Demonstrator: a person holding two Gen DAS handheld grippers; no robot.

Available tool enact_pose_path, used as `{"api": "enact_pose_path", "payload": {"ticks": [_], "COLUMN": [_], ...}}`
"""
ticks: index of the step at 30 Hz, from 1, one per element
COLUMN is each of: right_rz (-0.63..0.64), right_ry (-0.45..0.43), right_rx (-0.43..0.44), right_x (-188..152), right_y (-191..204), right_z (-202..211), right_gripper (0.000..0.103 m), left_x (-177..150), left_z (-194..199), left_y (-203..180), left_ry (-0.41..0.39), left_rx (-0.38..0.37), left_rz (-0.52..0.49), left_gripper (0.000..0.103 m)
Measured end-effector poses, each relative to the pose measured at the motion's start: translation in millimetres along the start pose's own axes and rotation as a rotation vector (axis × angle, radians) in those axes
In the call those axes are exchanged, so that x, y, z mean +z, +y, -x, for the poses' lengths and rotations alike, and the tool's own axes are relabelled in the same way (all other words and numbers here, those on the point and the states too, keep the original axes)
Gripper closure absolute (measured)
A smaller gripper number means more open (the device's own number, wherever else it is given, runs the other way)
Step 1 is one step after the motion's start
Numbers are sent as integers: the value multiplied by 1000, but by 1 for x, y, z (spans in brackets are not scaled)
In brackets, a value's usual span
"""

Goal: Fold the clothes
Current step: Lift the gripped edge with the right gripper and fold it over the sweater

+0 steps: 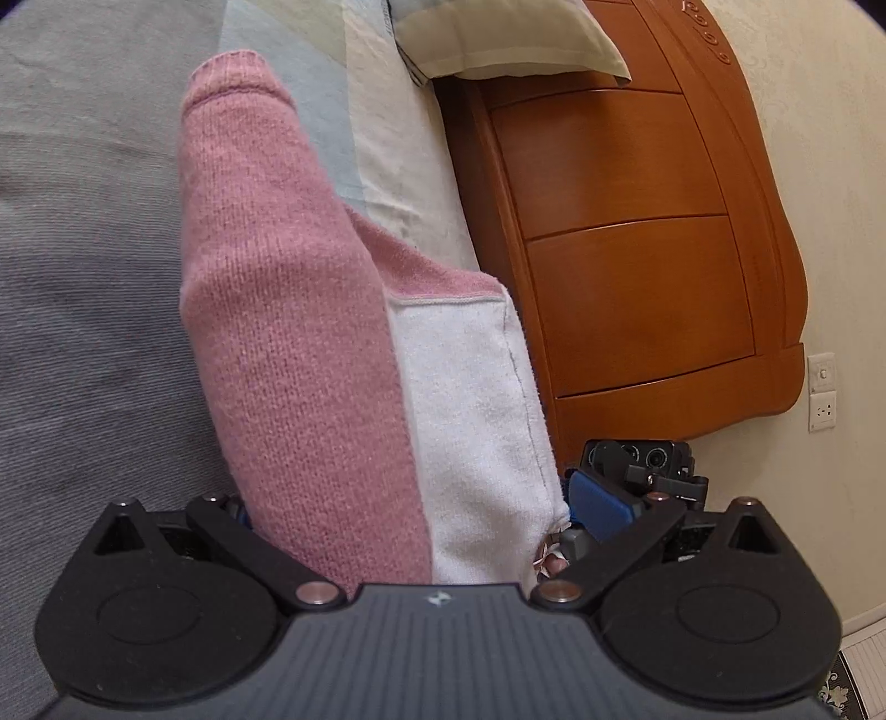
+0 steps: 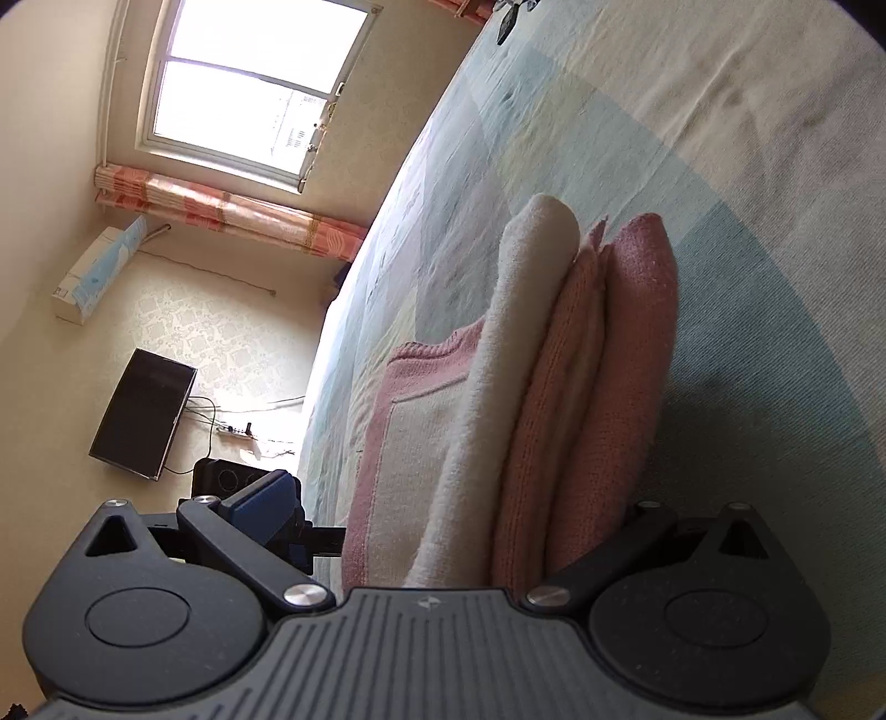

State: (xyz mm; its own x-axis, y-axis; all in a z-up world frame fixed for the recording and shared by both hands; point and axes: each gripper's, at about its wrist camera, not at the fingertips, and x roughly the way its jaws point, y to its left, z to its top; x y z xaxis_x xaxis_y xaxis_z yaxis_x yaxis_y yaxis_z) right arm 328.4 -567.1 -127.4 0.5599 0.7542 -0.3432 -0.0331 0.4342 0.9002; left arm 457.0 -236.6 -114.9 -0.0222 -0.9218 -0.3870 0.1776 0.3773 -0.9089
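Note:
A pink and white knitted sweater [image 1: 299,343] is bunched in thick folds between the jaws of my left gripper [image 1: 410,515], which is shut on it, above the bed. The fingertips are hidden by the cloth. In the right wrist view the same sweater [image 2: 559,387] runs as stacked pink and white folds through my right gripper [image 2: 465,526], which is shut on it. A blue pad of the other gripper [image 1: 601,501] shows close beside the sweater, and likewise in the right wrist view [image 2: 266,501].
The bed has a grey cover [image 1: 83,277] and a pale blue and cream sheet [image 2: 637,111]. A wooden headboard [image 1: 637,249] and a pillow [image 1: 498,39] stand at one end. A window [image 2: 249,83], a dark screen [image 2: 144,421] and cables are beyond the bed.

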Motion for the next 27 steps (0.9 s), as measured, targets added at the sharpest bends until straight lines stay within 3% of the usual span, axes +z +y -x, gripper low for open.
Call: {"api": "enact_pose_path", "payload": {"ticks": [9,15,20,23,27], "right_rz": [24,32,2,14,54], "right_ry": [-96,-147,-161,-193,-322], "right_rx": [-73,-108,-207,-304,-363], "right_x": [61,93,92,83,71], "right_y": [-47,-74,-98,-104,-83], "right_z": [83,110,113,124,154], "right_gripper": [0,0,0,0,0], "left_x": [32,35,13,-5,-49], "left_z": [-93,-123,-113,-87,-45], "left_y": [-17,-12,-10,-17,-35], "left_ry": [65,67,77,56,-3], "left_rx": [-85,-67,65,161,327], "left_rz": [-23,5,-68,-170,-372], "left_gripper": [2,2,2,2,1]}}
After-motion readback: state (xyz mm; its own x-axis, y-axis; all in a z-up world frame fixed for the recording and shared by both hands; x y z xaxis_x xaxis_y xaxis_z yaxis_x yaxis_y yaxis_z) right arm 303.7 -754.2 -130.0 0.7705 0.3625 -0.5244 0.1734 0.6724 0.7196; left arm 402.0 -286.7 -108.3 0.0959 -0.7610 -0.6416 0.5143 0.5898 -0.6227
